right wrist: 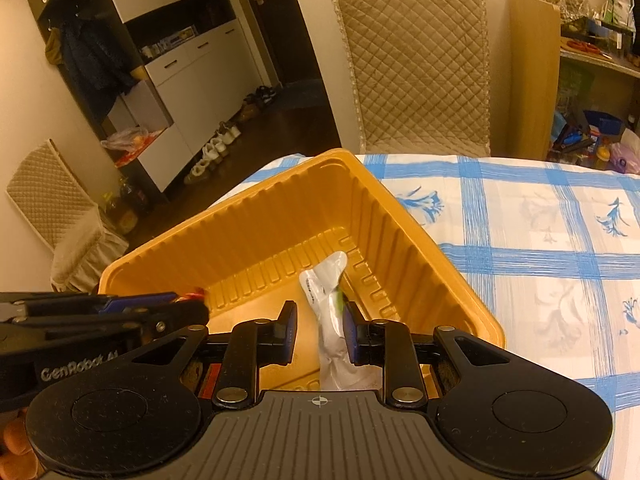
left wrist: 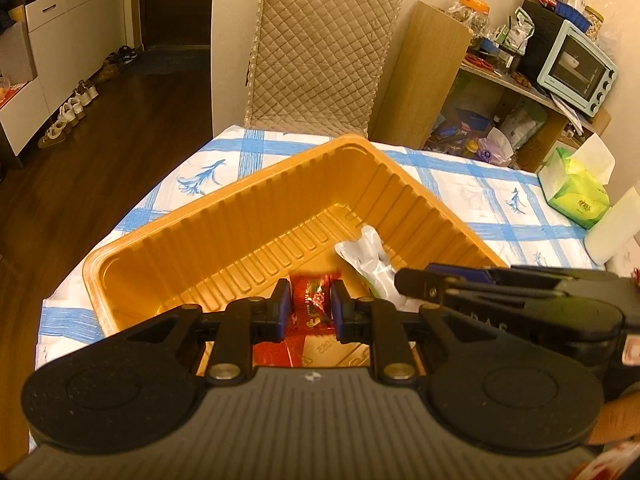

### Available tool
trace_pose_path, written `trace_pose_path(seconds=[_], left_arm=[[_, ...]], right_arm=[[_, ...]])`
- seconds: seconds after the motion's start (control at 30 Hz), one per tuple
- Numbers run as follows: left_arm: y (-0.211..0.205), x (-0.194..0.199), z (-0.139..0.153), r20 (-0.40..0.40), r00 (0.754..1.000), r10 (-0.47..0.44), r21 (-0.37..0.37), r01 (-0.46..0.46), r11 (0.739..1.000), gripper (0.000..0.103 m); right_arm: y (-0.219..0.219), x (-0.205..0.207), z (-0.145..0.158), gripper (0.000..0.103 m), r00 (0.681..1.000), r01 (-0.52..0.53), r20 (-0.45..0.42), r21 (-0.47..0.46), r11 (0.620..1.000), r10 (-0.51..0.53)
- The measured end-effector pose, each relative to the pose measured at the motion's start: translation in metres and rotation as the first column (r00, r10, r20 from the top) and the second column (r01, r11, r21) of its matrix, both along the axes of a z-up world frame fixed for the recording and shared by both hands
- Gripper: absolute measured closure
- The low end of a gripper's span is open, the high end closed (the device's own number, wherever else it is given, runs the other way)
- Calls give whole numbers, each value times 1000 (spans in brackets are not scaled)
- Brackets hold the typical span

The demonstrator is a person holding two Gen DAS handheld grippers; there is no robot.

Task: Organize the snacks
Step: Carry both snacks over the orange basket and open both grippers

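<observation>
Left gripper (left wrist: 307, 306) clamping red snack (left wrist: 310, 300), right gripper (right wrist: 319, 326) clamping white packet (right wrist: 326, 296) lengthwise away.

Both grippers sit low over the near end of an orange ribbed tray (left wrist: 224, 216), side by side, with little room between them. The left gripper (left wrist: 309, 304) has a red snack packet (left wrist: 310, 300) filling its jaws; the right gripper (right wrist: 320, 320) has a white and green packet (right wrist: 326, 292) in its own. Ahead of both, the tray floor lies bare up to the far corner, hemmed in by tall ribbed walls. Beyond the right wall, the checked tablecloth (right wrist: 540, 240) offers wide open space. A quilted chair (left wrist: 320, 52) stands behind the table's far edge.
</observation>
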State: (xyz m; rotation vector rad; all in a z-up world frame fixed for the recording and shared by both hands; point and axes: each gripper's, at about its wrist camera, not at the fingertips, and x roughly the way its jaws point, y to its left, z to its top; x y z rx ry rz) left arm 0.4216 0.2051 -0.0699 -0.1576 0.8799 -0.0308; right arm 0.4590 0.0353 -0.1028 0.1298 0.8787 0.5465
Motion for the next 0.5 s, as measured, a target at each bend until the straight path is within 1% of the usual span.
trace_pose_path(seconds=[0.03,0.1,0.17,0.23,0.27,0.3,0.33,0.5], left_arm=[[0,0,1,9,1000,0,2,0,1000,77],[0,-1,1,18,1000,-3,6,3,1000,67],[2,-4,2,15,1000,-8,10,8,1000,66],[4,-8,3,8,1000,-9,10,9,1000,64],[6,-11,3,6,1000,-8,11,8,1000,63],[7,-14,4,4,1000,-7,15,7,1000,61],[8,-17,5,2,1000,-7,19,7,1000,57],[12,-37,12,0,1000,6,26,-6,1000,51]], right_arm=[[0,-1,1,77,1000,0,1,-3,1000,0],[-1,-5,3,77,1000,3,6,-5,1000,-3],[-3,-9,5,75,1000,3,6,6,1000,-3],[-5,-14,7,61,1000,3,7,16,1000,-3],[-6,-19,8,46,1000,8,16,18,1000,-8],[-8,-23,10,39,999,12,32,18,1000,-13],[-9,-27,11,38,999,11,46,15,1000,-12],[-13,-44,16,35,998,1,65,3,1000,-1]])
